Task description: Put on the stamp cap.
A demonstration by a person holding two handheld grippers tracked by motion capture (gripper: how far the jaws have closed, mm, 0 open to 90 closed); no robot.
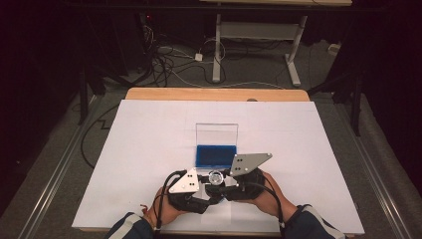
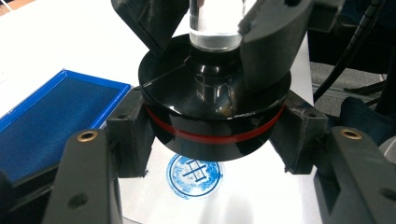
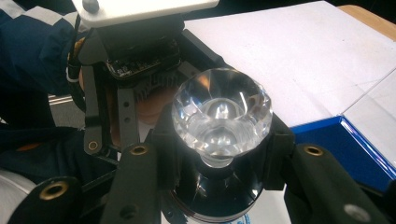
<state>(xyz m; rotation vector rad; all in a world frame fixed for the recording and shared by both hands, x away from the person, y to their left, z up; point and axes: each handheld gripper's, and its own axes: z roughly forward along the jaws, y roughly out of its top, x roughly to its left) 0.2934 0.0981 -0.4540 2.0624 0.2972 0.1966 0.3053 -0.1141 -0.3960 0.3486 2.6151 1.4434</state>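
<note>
We hold a round stamp (image 2: 212, 121) between both tools, just in front of the open ink pad (image 1: 215, 155). Our left tool (image 2: 212, 135) is closed on the stamp's black base, one jaw pressing each side at the red band, and our right tool (image 3: 219, 163) grips the neck under the clear faceted knob (image 3: 222, 114), its jaws set wider around that stem. The base hangs a little above the white sheet (image 1: 149, 149), and directly beneath it lies a fresh blue round print (image 2: 195, 176), so we judge that the stamp is lifted straight off the mark to keep it from smearing. Two grips at different heights look meant to keep the stamp level and stop it twisting. The ink pad's blue cushion faces up with its clear lid (image 1: 216, 133) standing upright behind it, ready for re-inking. The sheet covers nearly the whole table (image 1: 214, 94), whose wooden edge shows beyond the ink pad. Farther behind the ink pad the room is dim, with cables (image 1: 164, 62) on a grey floor and the white legs of another desk (image 1: 259, 37).
</note>
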